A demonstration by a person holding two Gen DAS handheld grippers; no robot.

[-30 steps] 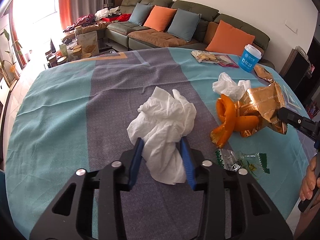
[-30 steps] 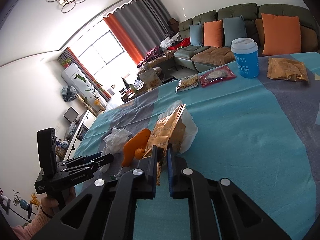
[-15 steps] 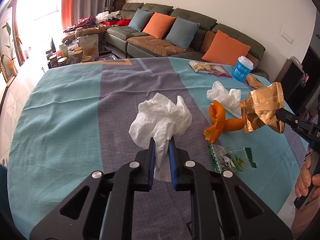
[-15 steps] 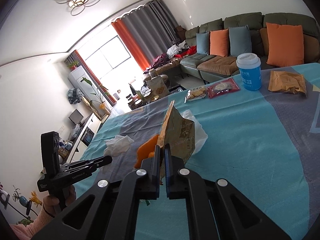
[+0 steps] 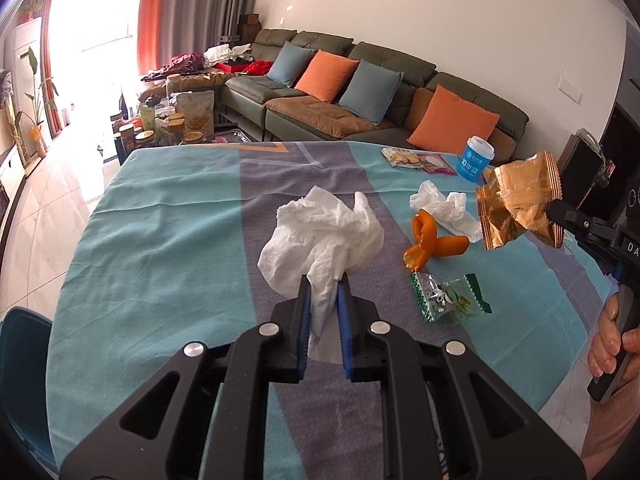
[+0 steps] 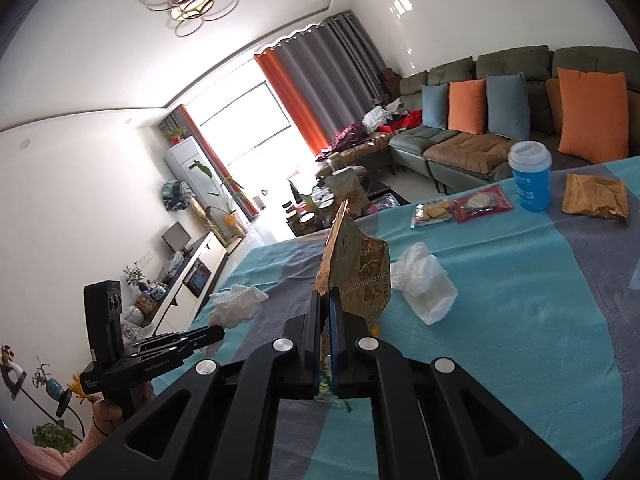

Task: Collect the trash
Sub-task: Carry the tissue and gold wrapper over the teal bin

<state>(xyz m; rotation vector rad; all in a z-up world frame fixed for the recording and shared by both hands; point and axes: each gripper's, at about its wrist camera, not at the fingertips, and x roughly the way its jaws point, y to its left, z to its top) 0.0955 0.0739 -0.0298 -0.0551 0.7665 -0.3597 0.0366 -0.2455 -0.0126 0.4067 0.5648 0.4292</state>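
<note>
— Teal-and-grey cloth point(image 5: 168, 216) covered the table, with a green sofa point(image 5: 384, 80) and orange and blue cushions behind it. Where was the trash?

— Two pieces were off the cloth. The left gripper point(image 5: 323, 284) had its blue pads pinched tight on the lower tail of a crumpled white tissue point(image 5: 320, 236), the bulk of it bunched above the fingertips. The right gripper point(image 6: 329, 300) was closed flat on a crinkled gold snack wrapper point(image 6: 356, 268), which stood up from between its fingers; the left wrist view showed that wrapper point(image 5: 520, 200) hanging clear above the table at the right.

— And what remained lying there?

— Beside the held tissue lay curled orange peel point(image 5: 436, 240), touching a second white tissue point(image 5: 444, 204) behind it. A clear-and-green candy wrapper point(image 5: 448, 296) lay just in front of the peel. Further back stood a blue cup with a white lid point(image 6: 530, 176), with packets of crackers point(image 6: 434, 212) beside it and another gold bag point(image 6: 594, 196) on the far side of the cup.

— Any sign of the person?

— A hand point(image 5: 612, 332) gripped the right gripper's handle at the picture's edge.
</note>
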